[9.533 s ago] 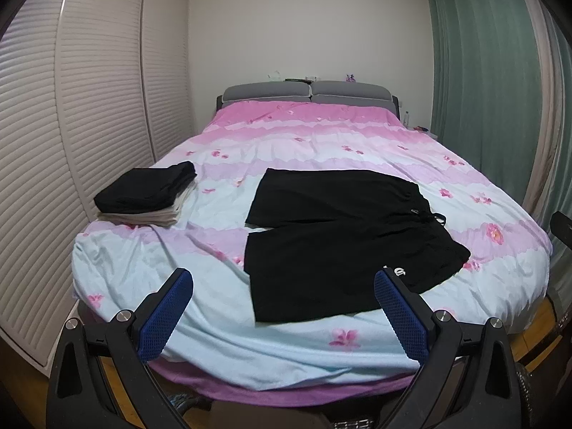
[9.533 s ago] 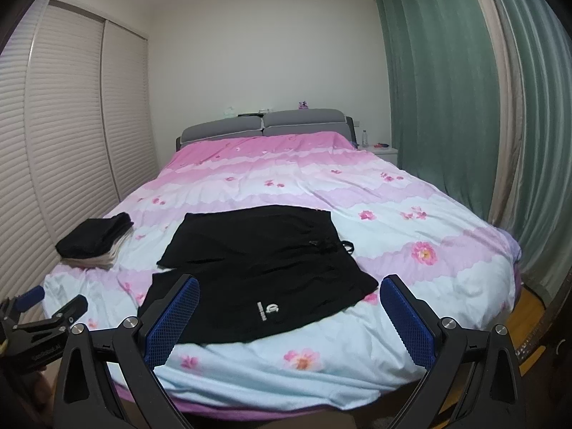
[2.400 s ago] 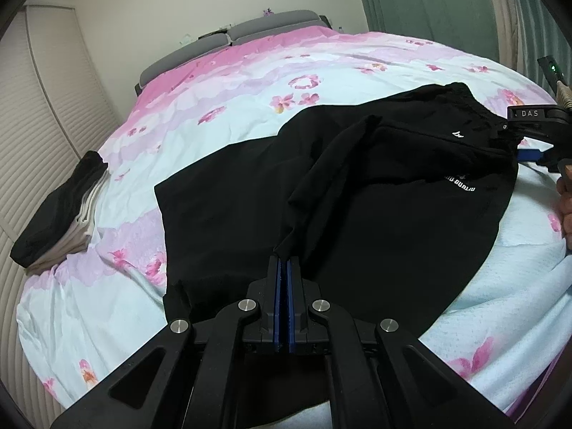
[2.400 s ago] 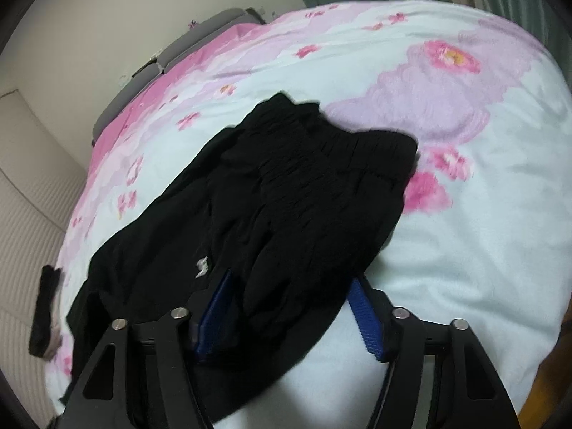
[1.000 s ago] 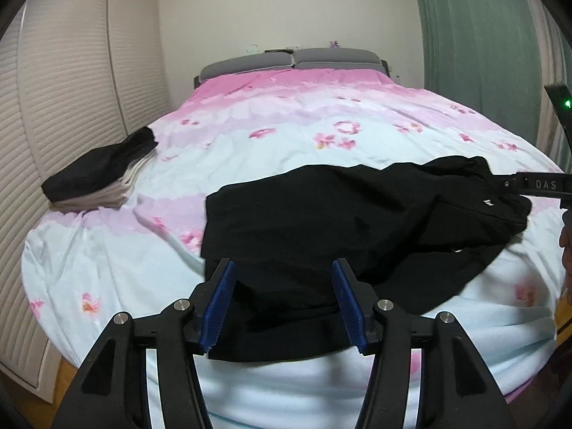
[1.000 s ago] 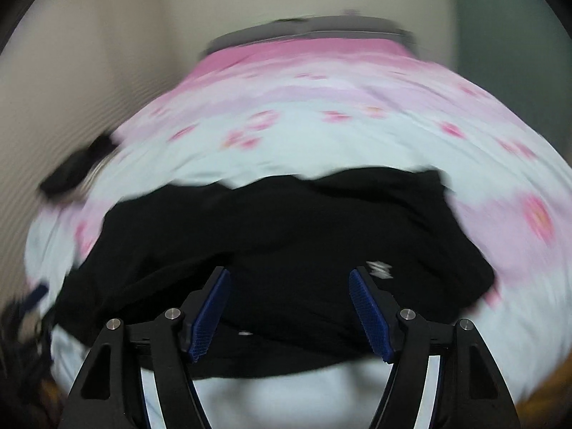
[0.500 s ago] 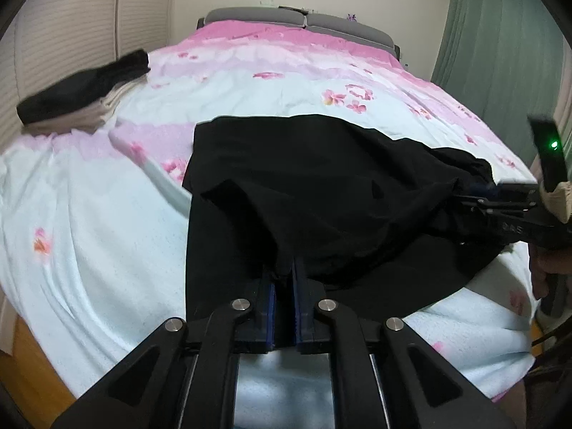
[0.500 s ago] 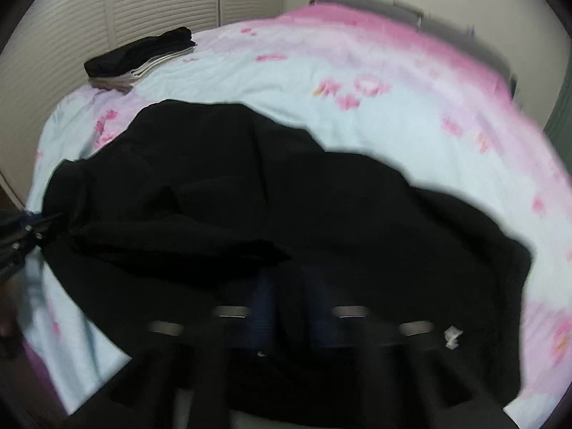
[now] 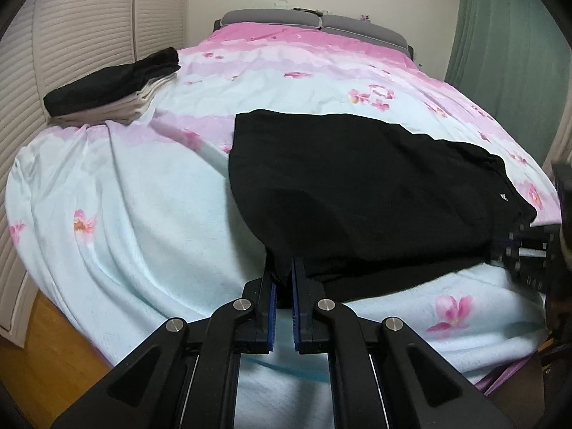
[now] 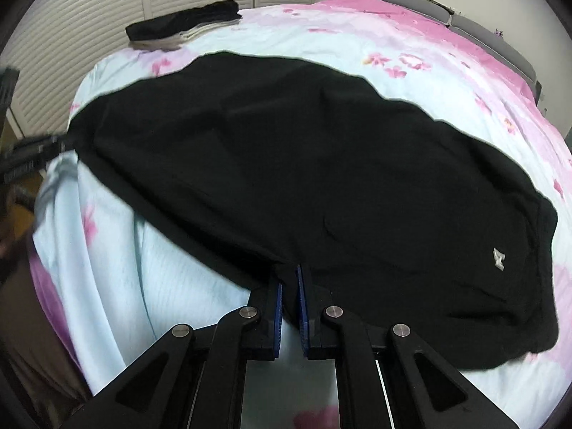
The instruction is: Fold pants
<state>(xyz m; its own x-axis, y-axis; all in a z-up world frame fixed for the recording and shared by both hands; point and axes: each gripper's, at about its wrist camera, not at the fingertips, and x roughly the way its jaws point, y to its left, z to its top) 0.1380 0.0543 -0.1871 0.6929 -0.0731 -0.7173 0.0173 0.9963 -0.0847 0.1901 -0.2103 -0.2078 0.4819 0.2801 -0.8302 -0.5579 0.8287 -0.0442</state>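
Black pants (image 9: 357, 193) on bed (image 9: 143, 214), edge pinched in left tongs (image 9: 283, 279), right tongs (image 10: 290, 286)

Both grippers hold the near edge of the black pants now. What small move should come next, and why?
Probably lift the near edge a little and carry it toward the far edge. The left gripper and right gripper are both shut on the pants, whose near edge sags over the bed side, while the far part lies flat.

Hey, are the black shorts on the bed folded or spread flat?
Folded once: the black shorts lie doubled, a lower layer showing along the near edge. Both grippers, left and right, pinch that edge.
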